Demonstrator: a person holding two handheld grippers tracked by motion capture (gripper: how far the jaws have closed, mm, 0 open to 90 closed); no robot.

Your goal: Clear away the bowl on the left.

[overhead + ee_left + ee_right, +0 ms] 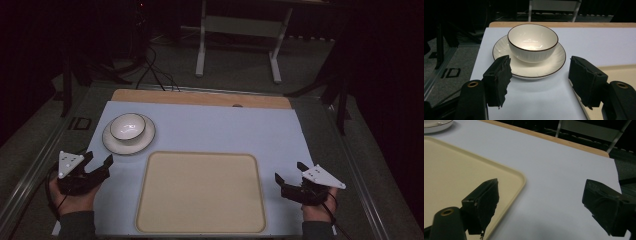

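The left gripper point(539, 82) has its jaws released, aimed at the bowl point(532, 42) just ahead, ready to grab. The right gripper point(541, 207) is released too.

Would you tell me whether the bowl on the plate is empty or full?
Empty: the bowl stands upright on the plate, its bare white inside visible.

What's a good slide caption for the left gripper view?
Open left tongs face a white bowl sitting on its saucer on the white mat.
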